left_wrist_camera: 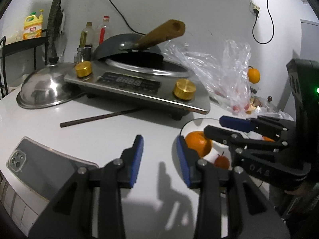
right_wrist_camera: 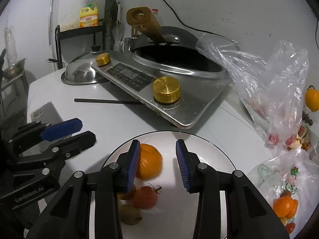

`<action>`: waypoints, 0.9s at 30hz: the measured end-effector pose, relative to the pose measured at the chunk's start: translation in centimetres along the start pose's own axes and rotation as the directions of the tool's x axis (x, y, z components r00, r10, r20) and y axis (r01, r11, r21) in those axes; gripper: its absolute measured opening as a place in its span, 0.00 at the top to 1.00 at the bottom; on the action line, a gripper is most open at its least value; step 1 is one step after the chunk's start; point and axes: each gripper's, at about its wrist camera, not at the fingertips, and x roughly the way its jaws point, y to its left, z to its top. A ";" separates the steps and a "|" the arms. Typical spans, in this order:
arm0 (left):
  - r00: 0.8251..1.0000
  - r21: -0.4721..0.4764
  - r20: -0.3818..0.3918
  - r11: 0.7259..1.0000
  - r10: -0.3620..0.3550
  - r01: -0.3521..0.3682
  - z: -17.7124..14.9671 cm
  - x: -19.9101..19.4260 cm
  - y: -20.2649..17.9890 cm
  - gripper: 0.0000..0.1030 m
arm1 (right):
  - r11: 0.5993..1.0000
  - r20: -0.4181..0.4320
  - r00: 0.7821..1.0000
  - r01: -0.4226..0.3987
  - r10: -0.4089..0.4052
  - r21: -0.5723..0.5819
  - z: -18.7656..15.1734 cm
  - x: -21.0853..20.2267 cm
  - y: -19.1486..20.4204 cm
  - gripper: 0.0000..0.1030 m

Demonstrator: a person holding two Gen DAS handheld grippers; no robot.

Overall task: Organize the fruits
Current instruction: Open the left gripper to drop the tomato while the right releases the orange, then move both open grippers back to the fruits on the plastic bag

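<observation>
Fruit sits on the plate (right_wrist_camera: 219,149): an orange (right_wrist_camera: 150,164), a tomato (right_wrist_camera: 144,197), a kiwi (right_wrist_camera: 130,214). Right gripper (right_wrist_camera: 157,164) hangs over the plate, jaws apart, nothing gripped; the orange lies just beside its left pad. Left gripper (left_wrist_camera: 159,159) is over bare counter (left_wrist_camera: 99,135) left of the plate, jaws apart, empty. More fruit lies in the bag (right_wrist_camera: 279,91) to the right, near the cooker (right_wrist_camera: 179,99).

"GenRobot.AI" is printed in pale letters on the black body of the left gripper (right_wrist_camera: 65,133), as seen from the right wrist. Two red characters are carried on the yellow bottle (right_wrist_camera: 89,18), too small to be read. The cooker panel (right_wrist_camera: 130,75) markings are illegible.
</observation>
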 end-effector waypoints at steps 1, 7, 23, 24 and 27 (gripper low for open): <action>1.000 0.000 0.002 1.000 0.001 -0.001 0.0 -0.2 -0.1 0.62 | 1.000 0.005 1.000 0.003 -0.003 0.002 0.0 -0.3 -0.1 0.62; 1.000 0.004 0.023 1.000 -0.003 0.003 0.1 -1.5 -1.0 0.53 | 1.000 0.029 1.000 0.009 -0.010 0.006 -0.3 -2.1 -0.3 0.62; 0.995 0.065 0.094 0.997 -0.038 0.032 0.7 -5.4 -6.8 0.34 | 0.995 0.120 0.990 0.062 -0.071 0.075 -2.5 -9.6 -3.6 0.59; 0.995 0.070 0.096 0.997 -0.041 0.034 0.6 -5.6 -7.2 0.34 | 0.995 0.124 0.989 0.065 -0.074 0.078 -2.6 -10.0 -3.8 0.58; 0.994 0.086 0.101 0.995 -0.049 0.041 0.6 -6.2 -8.4 0.33 | 0.993 0.141 0.986 0.075 -0.087 0.091 -3.3 -11.4 -4.5 0.52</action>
